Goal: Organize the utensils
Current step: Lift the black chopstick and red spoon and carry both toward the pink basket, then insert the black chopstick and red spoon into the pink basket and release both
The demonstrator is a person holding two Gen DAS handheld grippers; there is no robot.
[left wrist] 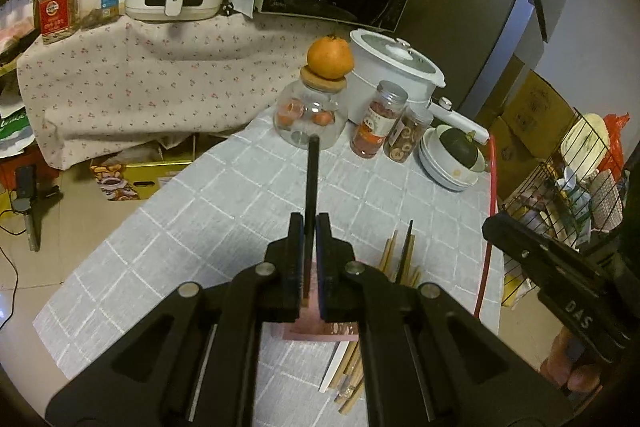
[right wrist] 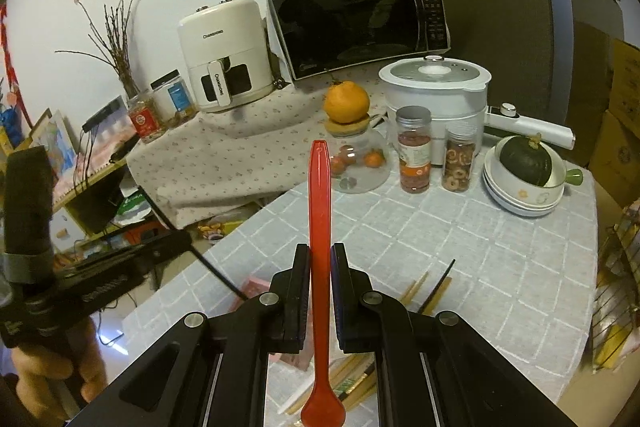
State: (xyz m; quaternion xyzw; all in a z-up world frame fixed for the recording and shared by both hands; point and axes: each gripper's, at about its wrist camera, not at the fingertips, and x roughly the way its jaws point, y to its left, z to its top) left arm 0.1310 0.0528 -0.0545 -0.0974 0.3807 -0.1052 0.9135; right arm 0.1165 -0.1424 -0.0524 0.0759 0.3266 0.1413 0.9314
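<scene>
In the left wrist view, a black chopstick [left wrist: 311,187] is clamped between the narrowed fingers of the left gripper [left wrist: 308,227] and is pointed toward a glass jar [left wrist: 310,119] topped by an orange [left wrist: 330,57]. Loose chopsticks [left wrist: 402,259] are seen on the checked tablecloth [left wrist: 200,207] just to the right.

In the right wrist view, a red spoon [right wrist: 320,247] is gripped by the right gripper [right wrist: 320,259], handle forward, bowl toward the camera. More chopsticks [right wrist: 424,291] are seen lying on the cloth below, right of the fingers.
</scene>
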